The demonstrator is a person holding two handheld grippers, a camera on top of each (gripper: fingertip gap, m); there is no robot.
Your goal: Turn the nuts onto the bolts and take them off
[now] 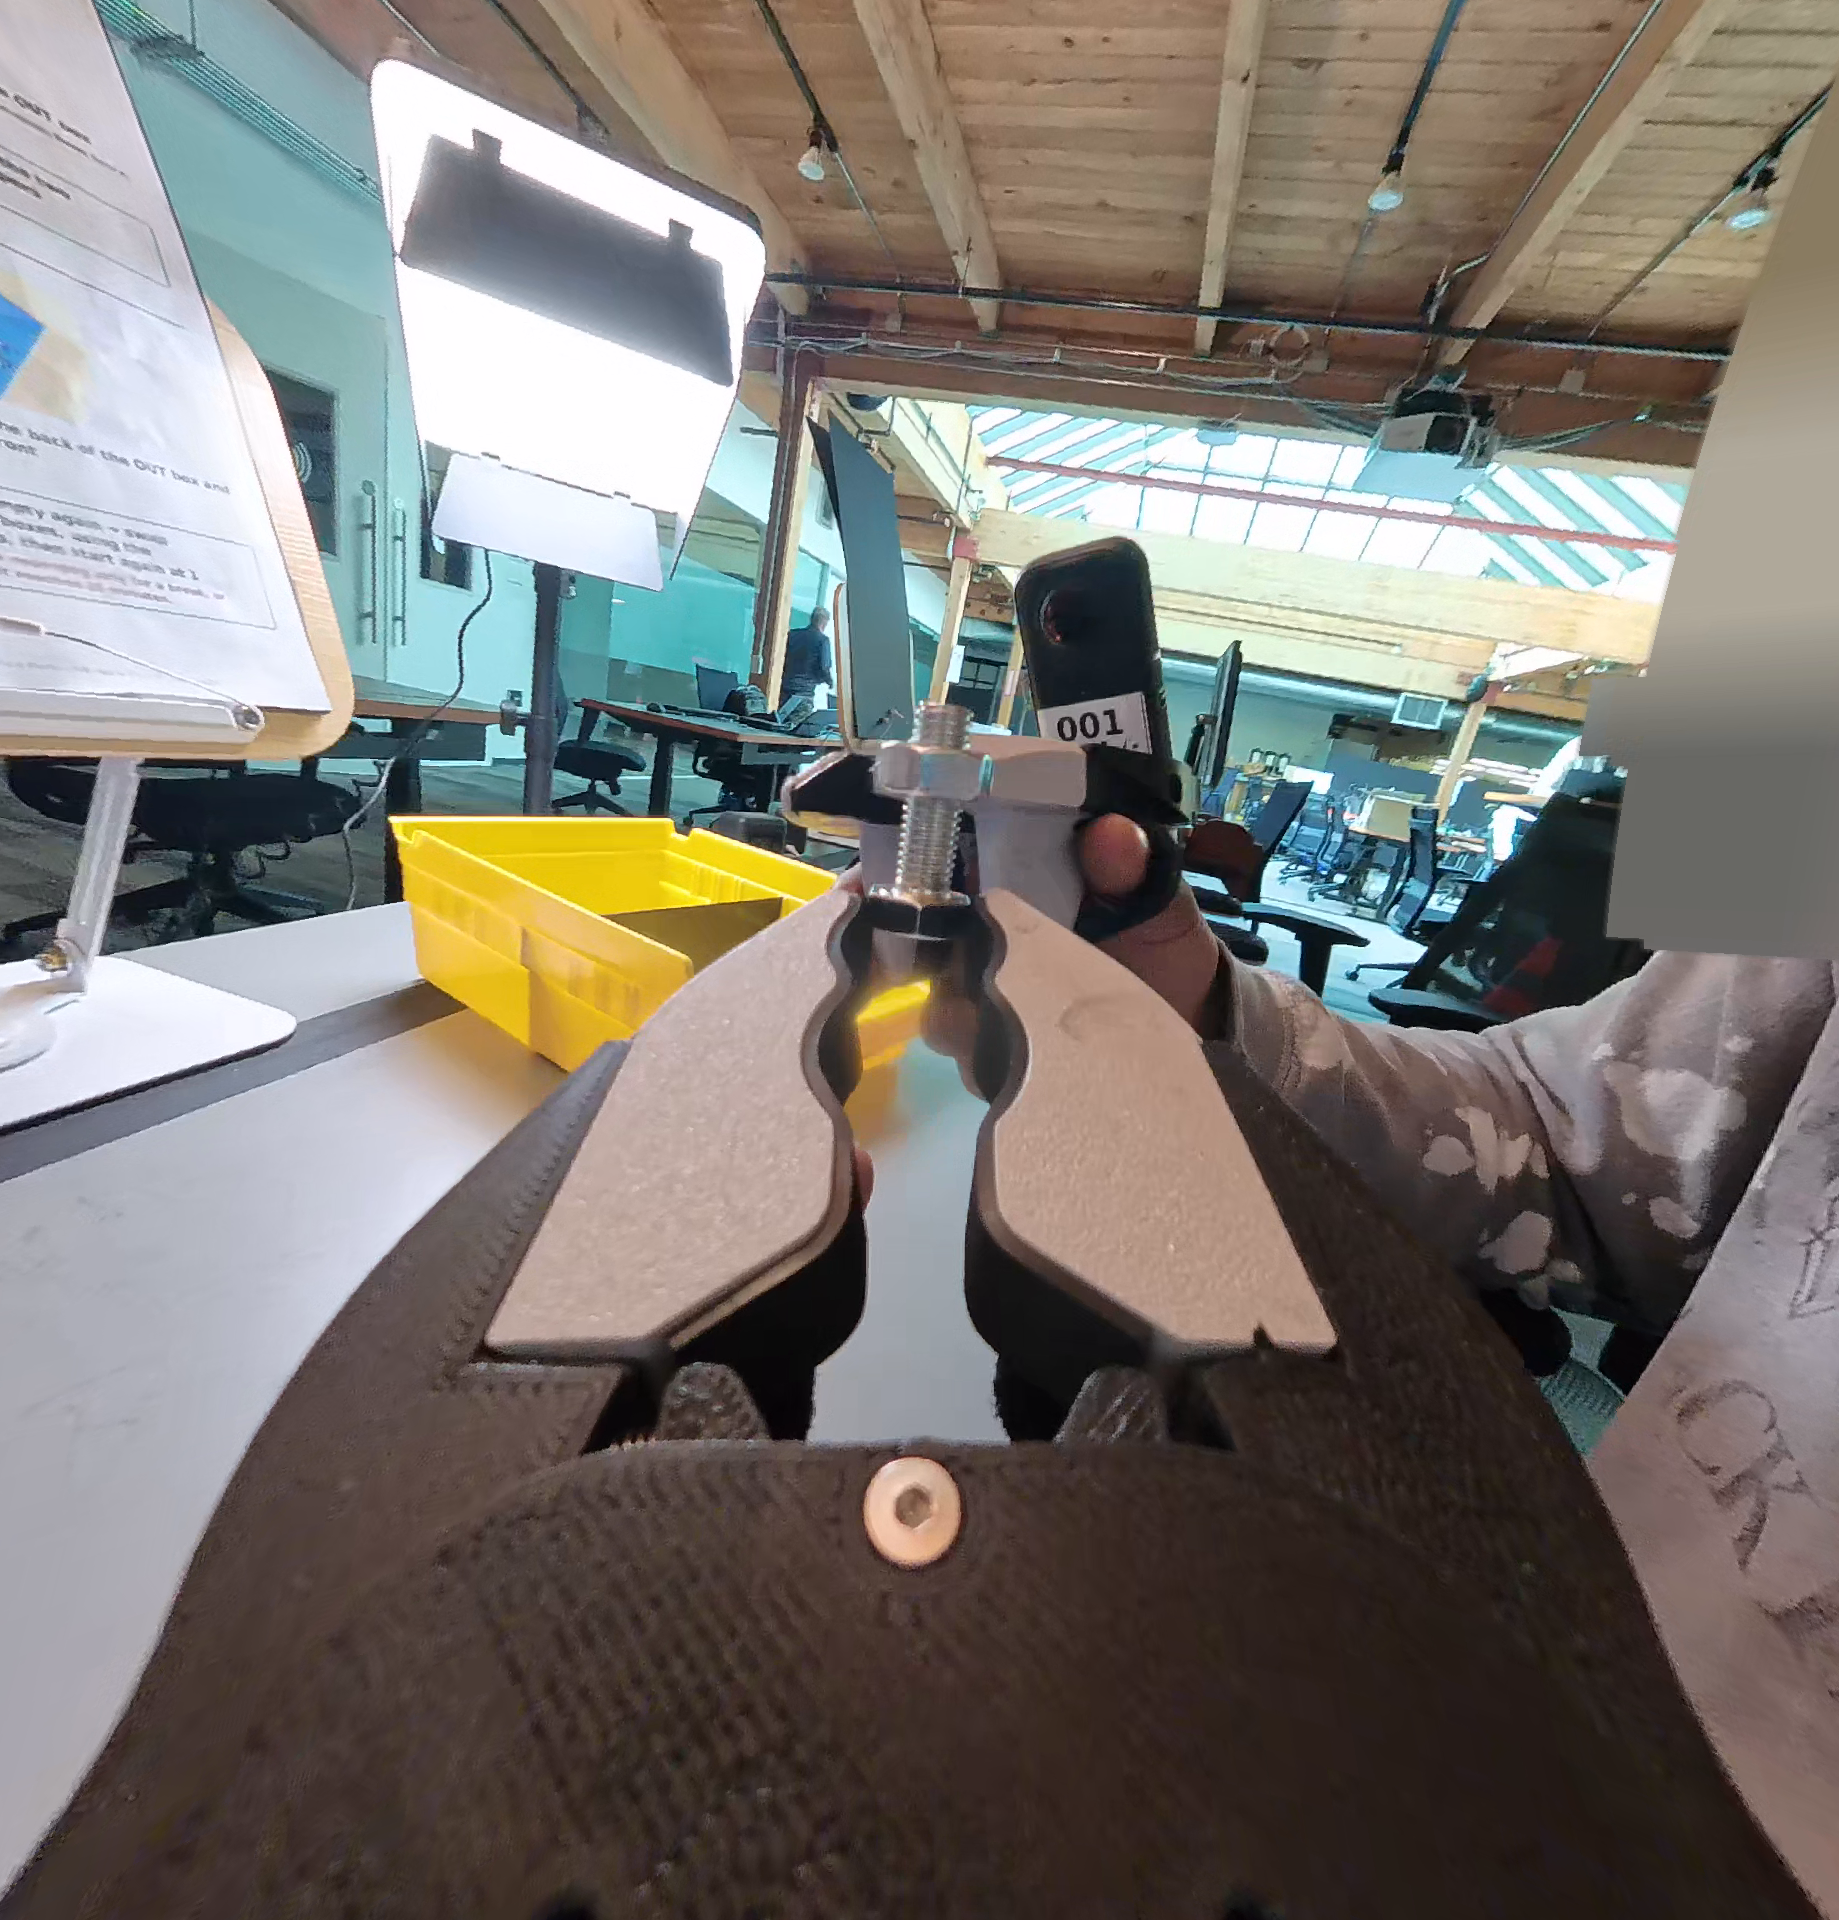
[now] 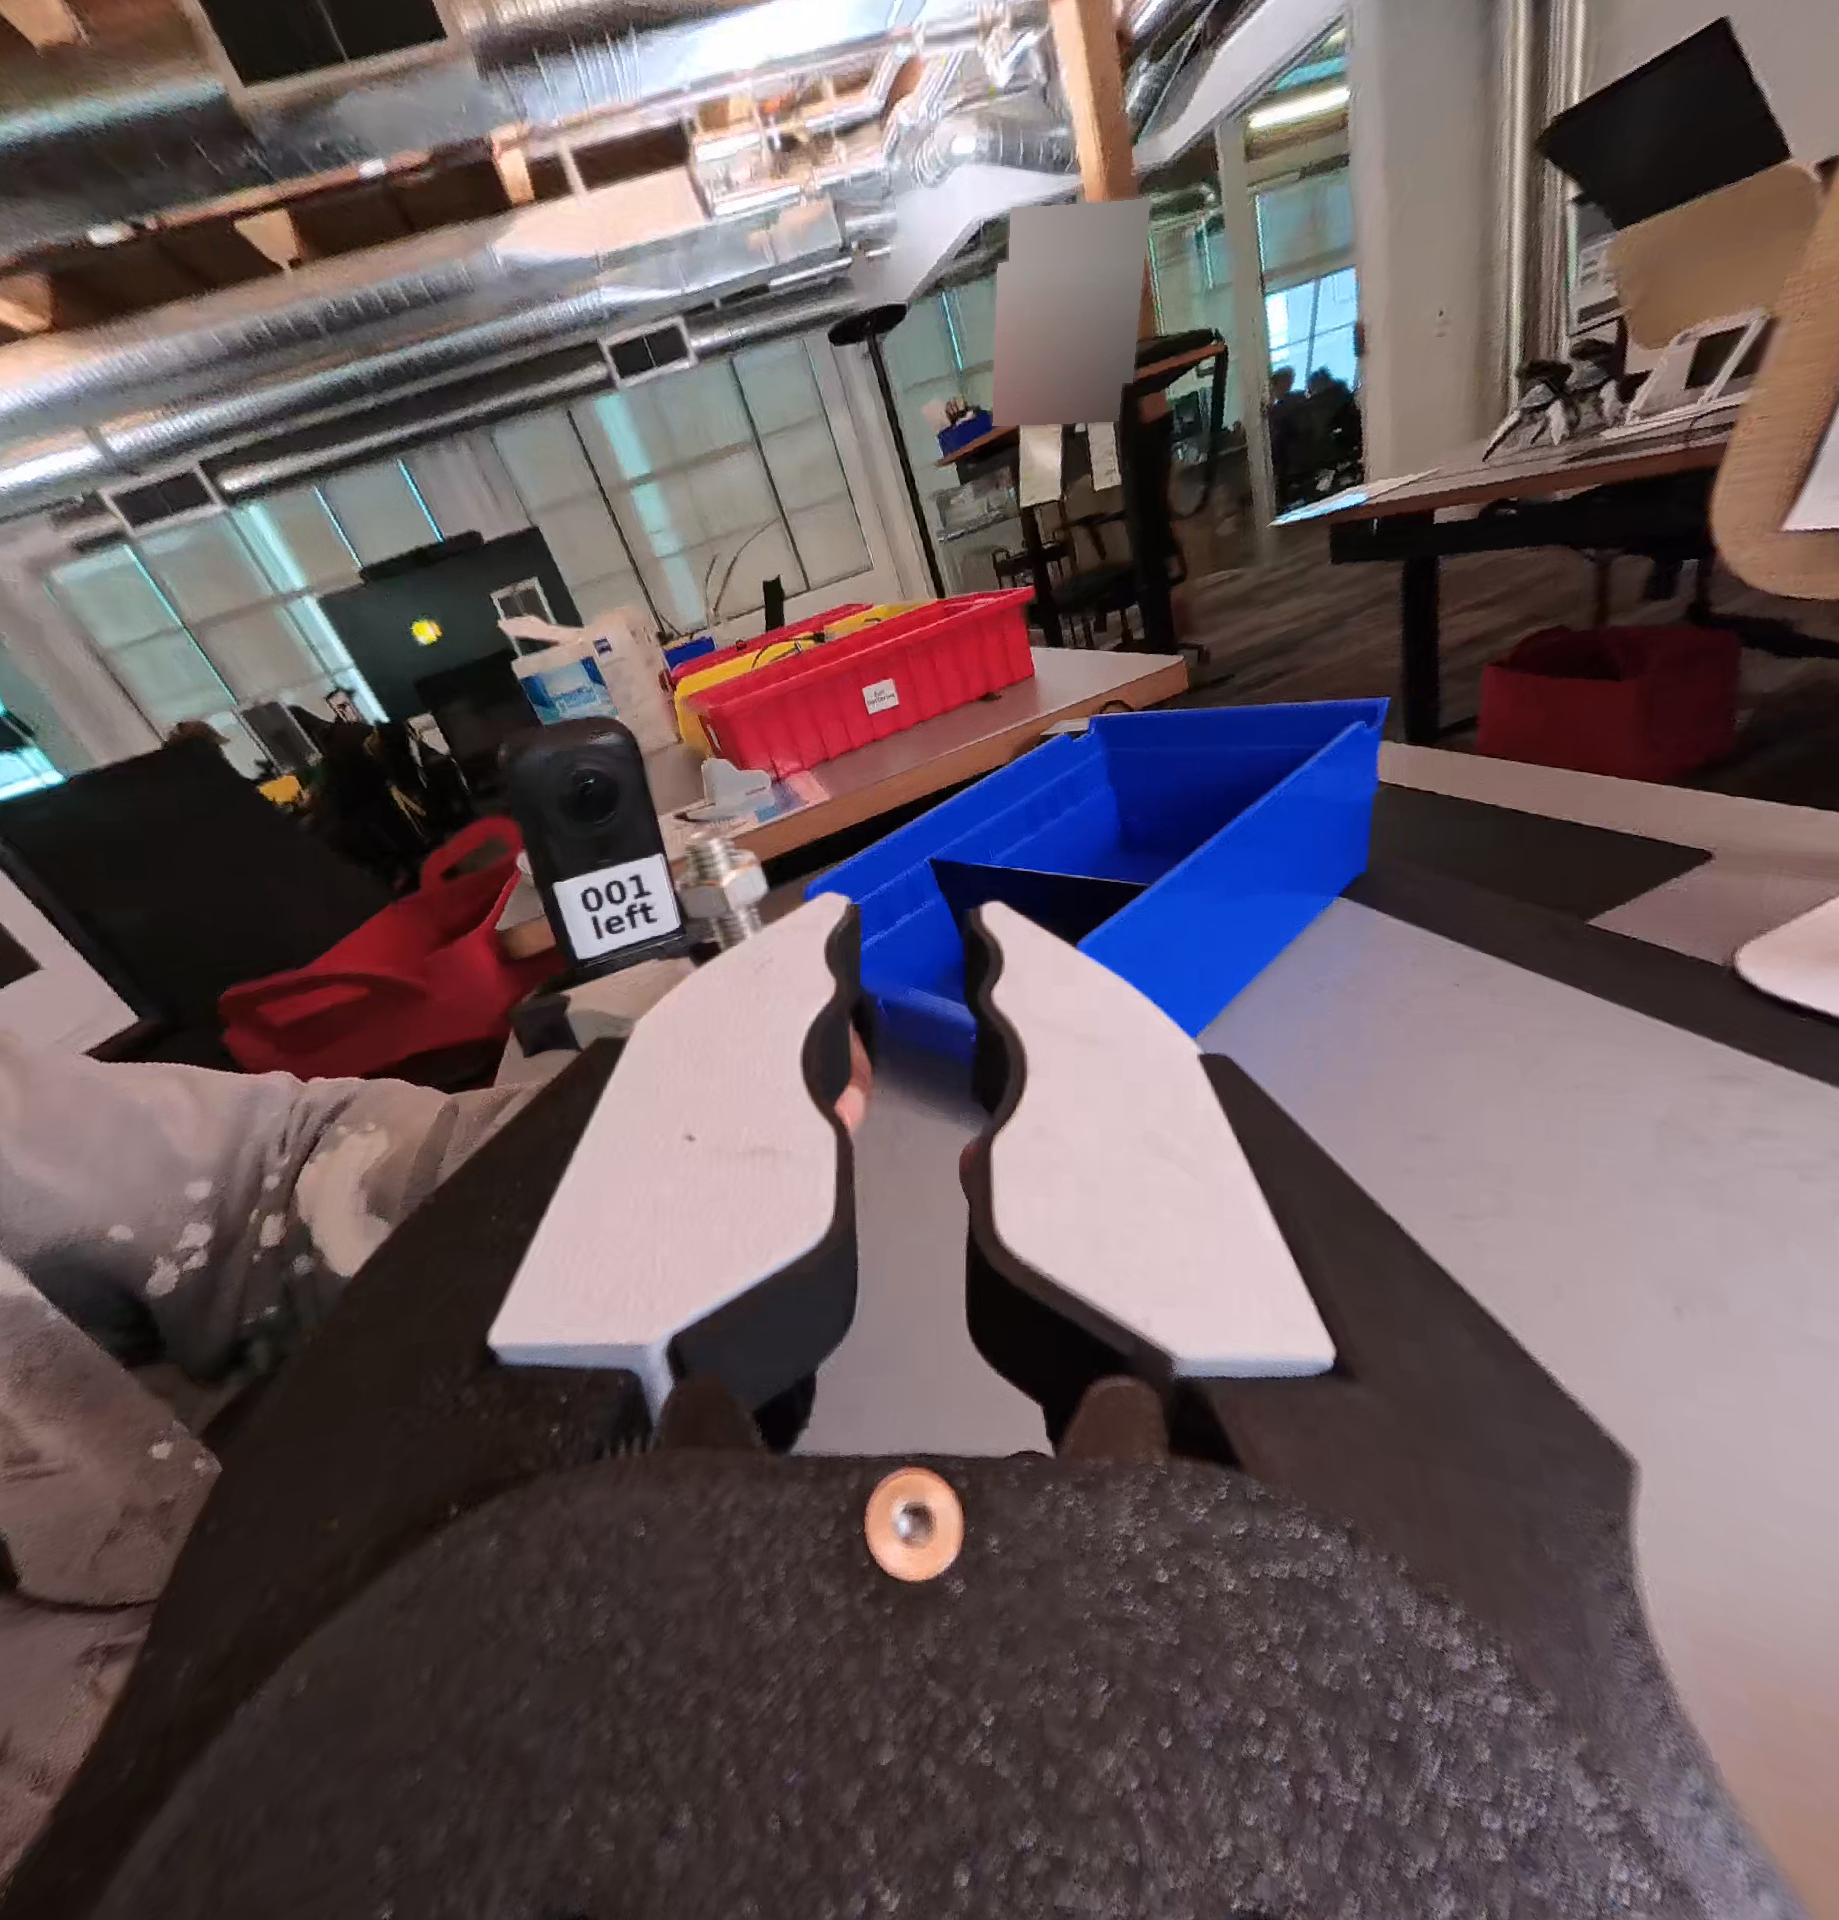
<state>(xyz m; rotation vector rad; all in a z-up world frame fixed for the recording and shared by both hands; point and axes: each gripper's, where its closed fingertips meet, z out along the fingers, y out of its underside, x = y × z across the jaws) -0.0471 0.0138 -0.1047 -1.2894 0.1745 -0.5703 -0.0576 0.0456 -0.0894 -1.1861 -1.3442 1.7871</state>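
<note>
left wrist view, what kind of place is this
Likely an open-plan office or workshop loft: exposed wooden ceiling beams, rows of desks with office chairs behind, and a studio light panel on a stand beside the work table.

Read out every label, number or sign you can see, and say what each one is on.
I won't quote writing; these things bear it.
White sticker on the black camera: legible.
Second sticker on the other camera: legible.
Printed sheet on a stand: partly legible.
Red bin's label: too small.
</note>
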